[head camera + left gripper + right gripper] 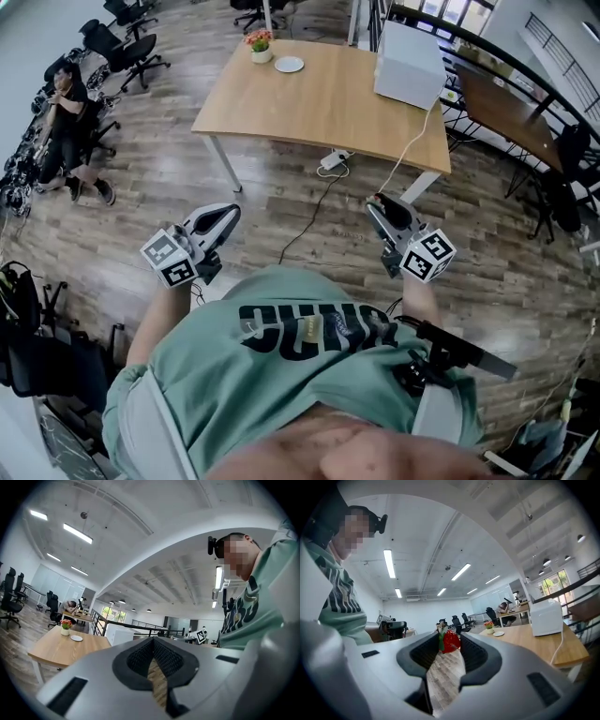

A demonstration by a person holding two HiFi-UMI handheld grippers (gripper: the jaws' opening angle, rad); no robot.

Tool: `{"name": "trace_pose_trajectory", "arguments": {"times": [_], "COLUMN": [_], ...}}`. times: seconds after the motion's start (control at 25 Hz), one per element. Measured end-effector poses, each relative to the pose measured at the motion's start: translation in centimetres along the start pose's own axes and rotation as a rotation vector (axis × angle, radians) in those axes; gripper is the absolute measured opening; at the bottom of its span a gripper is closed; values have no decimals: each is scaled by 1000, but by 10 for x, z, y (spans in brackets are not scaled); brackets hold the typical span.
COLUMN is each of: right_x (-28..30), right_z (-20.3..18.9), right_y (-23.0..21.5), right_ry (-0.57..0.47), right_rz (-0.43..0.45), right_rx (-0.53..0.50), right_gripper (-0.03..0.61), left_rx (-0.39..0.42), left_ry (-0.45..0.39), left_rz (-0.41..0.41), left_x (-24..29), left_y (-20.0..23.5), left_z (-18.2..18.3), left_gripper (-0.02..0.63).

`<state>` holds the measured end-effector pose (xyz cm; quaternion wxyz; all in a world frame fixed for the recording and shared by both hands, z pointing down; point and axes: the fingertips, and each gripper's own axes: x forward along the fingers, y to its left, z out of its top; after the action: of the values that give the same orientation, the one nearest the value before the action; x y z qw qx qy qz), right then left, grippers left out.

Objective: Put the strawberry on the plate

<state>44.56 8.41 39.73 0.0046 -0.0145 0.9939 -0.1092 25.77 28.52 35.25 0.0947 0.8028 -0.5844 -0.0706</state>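
Note:
A red strawberry (450, 641) with a green stalk sits between the tips of my right gripper (449, 639), whose jaws are shut on it. In the head view that gripper (377, 204) is held at waist height above the wooden floor, well short of the table. The small white plate (289, 64) lies near the far left corner of the wooden table (328, 103), next to a pot of flowers (260, 45). The plate also shows small in the right gripper view (498, 633) and in the left gripper view (76, 638). My left gripper (230, 214) is shut with nothing in it, tips touching (153, 640).
A white box (409, 64) stands on the table's right end, its cable running down to a power strip (333, 161) on the floor. Office chairs (127, 47) and a seated person (67, 122) are at the left. A railing (506, 66) runs along the right.

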Motion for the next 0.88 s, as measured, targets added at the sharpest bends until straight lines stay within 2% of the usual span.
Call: {"name": "trace_pose_trajectory", "arguments": {"times": [0.24, 0.48, 0.68, 0.88], "right_x": [15, 76, 160, 235], "right_z": [4, 19, 33, 38], "right_y": [-1, 21, 52, 76], "right_ry": [22, 12, 22, 33], "right_rz": [-86, -210, -218, -207], "right_rx": [-18, -58, -121, -155], "right_gripper": [147, 147, 147, 147], "left_rx": [-29, -16, 6, 1], "left_ry": [-13, -49, -81, -92], "left_rz": [-92, -214, -259, -265], "left_x": [7, -18, -54, -89], "left_y": [33, 108, 185, 247], "left_z": [0, 21, 51, 62], "left_gripper": [5, 5, 5, 5]}}
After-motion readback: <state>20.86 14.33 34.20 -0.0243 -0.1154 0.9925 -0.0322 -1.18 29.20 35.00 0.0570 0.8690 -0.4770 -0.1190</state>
